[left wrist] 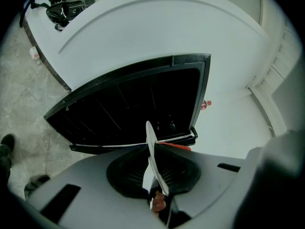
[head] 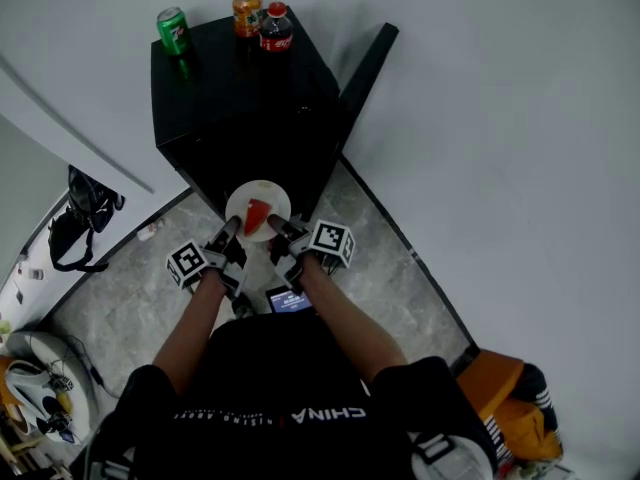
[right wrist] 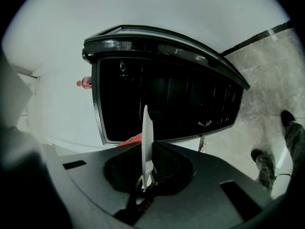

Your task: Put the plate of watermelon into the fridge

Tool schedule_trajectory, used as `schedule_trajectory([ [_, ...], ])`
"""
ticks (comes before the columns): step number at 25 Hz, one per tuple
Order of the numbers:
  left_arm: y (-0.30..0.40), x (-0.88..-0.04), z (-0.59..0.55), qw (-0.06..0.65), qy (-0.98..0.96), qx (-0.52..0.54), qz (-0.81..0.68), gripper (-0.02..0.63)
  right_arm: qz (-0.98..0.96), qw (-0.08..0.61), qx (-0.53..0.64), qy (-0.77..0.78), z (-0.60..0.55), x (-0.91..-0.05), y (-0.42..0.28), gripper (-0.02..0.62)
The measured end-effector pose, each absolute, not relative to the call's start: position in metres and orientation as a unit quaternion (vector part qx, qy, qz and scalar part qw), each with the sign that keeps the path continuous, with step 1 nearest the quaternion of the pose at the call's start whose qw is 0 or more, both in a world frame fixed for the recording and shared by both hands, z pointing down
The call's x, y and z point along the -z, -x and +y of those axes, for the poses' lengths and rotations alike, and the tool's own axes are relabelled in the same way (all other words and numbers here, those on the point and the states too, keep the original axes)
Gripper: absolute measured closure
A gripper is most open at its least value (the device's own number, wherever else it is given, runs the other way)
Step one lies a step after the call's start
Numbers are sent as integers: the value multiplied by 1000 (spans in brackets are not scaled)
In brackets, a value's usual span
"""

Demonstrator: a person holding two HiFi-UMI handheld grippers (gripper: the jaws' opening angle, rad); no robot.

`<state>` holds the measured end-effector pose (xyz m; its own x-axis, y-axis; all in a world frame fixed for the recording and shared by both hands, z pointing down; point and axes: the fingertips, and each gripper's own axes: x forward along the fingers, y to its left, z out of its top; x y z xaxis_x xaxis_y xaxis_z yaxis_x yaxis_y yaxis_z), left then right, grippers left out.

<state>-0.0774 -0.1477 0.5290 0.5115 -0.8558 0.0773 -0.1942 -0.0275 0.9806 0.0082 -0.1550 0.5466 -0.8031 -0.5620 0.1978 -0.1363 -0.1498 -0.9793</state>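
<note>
A white plate [head: 258,211] with a red watermelon slice [head: 257,215] is held level in front of the black mini fridge [head: 240,98]. My left gripper [head: 228,236] is shut on the plate's left rim and my right gripper [head: 283,233] on its right rim. In the left gripper view the plate [left wrist: 151,149] stands edge-on between the pads of the left gripper [left wrist: 152,171], with the slice [left wrist: 178,147] beside it. The right gripper view shows the same plate [right wrist: 147,142] in the right gripper [right wrist: 145,168] before the fridge's dark shelved inside [right wrist: 167,104]. The fridge door [head: 365,68] stands open to the right.
A green can [head: 173,28], an orange can [head: 246,12] and a cola bottle [head: 276,26] stand on the fridge top. White walls close in behind and to the right. A black bag [head: 80,218] lies on the floor at left, an orange bag [head: 510,398] at lower right.
</note>
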Motion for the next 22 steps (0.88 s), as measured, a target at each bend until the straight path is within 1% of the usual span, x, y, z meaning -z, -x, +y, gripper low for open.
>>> schedule_trajectory([
  [6,77,-529,-146,572,-654,288,-403,569,629,150,713,272,-154,-550,-8,566],
  [12,81,-537,-151,558,-666,258,-423,569,624,148,719,269,-160,-557,-6,566],
  [16,81,-540,-162,548,-677,266,-413,569,622,147,721,267,-168,-567,-1,566],
  [18,86,-548,-162,539,-679,244,-434,568,617,146,726,266,-169,-573,1,566],
  [20,95,-557,-162,526,-681,217,-461,560,611,149,731,265,-172,-579,3,566],
  [22,92,-553,-168,537,-670,260,-441,526,610,155,731,265,-178,-583,4,566],
])
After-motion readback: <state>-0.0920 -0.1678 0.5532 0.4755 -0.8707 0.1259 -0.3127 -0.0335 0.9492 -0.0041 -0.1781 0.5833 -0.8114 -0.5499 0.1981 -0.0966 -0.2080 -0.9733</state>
